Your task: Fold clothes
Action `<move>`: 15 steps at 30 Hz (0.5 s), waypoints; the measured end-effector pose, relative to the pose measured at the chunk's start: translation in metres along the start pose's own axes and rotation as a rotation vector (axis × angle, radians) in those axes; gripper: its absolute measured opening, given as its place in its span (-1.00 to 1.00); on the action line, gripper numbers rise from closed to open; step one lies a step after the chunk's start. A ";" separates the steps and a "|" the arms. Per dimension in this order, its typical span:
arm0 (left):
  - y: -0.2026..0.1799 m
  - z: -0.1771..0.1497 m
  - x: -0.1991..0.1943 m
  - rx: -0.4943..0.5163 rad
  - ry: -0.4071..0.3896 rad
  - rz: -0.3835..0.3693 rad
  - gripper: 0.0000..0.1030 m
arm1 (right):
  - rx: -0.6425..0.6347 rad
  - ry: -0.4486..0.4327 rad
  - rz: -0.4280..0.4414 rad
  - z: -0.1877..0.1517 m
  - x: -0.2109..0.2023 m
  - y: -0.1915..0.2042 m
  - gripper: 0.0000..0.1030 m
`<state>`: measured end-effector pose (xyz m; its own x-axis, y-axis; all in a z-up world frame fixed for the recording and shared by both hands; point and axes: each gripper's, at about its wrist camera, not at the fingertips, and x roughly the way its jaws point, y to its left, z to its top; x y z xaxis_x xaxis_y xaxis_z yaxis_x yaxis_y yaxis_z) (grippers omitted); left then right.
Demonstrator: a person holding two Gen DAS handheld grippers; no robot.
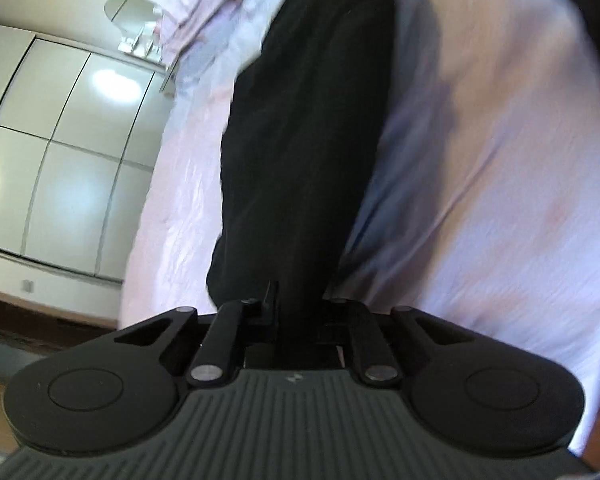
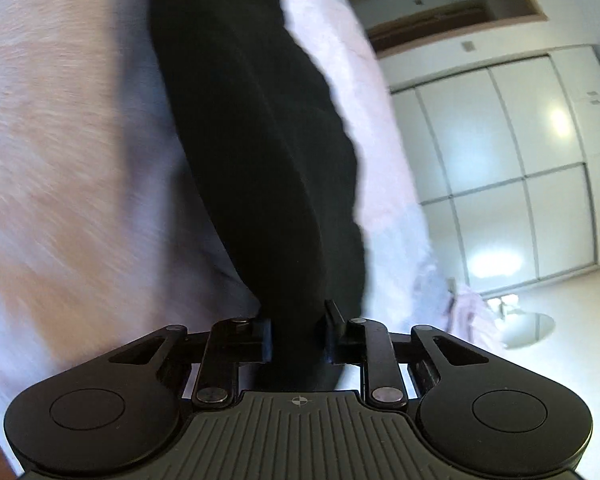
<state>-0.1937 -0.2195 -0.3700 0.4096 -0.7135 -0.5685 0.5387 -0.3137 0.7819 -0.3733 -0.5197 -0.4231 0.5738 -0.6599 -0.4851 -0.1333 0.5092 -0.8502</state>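
A black garment [image 1: 300, 140] hangs stretched away from my left gripper [image 1: 298, 304], which is shut on its near edge. The same black garment [image 2: 268, 152] runs up from my right gripper [image 2: 298, 320], also shut on the cloth. In both wrist views the fabric fills the gap between the fingers and hides the pads. Behind the garment lies a pale pink bedsheet [image 1: 480, 160], seen again in the right wrist view as the bedsheet [image 2: 72, 140]. Both views are blurred by motion.
White wardrobe doors [image 1: 68, 152] stand left of the bed, and show as wardrobe doors [image 2: 500, 168] in the right wrist view. A round ceiling lamp [image 1: 130, 10] and a pink crumpled cloth [image 1: 204, 4] sit at the top. A dark doorway [image 2: 432, 24] is beyond.
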 end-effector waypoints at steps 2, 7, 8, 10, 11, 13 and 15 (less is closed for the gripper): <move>-0.010 0.017 -0.024 0.010 -0.072 -0.049 -0.82 | 0.009 0.020 -0.017 -0.012 -0.001 -0.016 -0.60; -0.058 0.041 -0.045 0.114 -0.130 -0.111 -0.82 | 0.025 0.074 -0.034 -0.040 -0.004 -0.035 -0.61; -0.064 0.040 -0.044 0.125 -0.128 -0.109 -0.82 | 0.024 0.080 -0.035 -0.042 -0.002 -0.031 -0.61; -0.071 0.037 -0.043 0.134 -0.128 -0.109 -0.82 | 0.024 0.094 -0.036 -0.048 0.001 -0.023 -0.61; -0.070 0.034 -0.044 0.126 -0.131 -0.111 -0.82 | 0.023 0.101 -0.037 -0.050 0.003 -0.019 -0.60; -0.064 0.036 -0.043 0.112 -0.142 -0.114 -0.82 | 0.023 0.115 -0.039 -0.056 0.007 -0.011 -0.59; -0.063 0.035 -0.047 0.105 -0.159 -0.118 -0.82 | 0.022 0.129 -0.041 -0.061 0.011 -0.003 -0.59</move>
<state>-0.2727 -0.1886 -0.3838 0.2228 -0.7550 -0.6167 0.4932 -0.4584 0.7394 -0.4160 -0.5617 -0.4384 0.4694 -0.7452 -0.4736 -0.0931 0.4916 -0.8658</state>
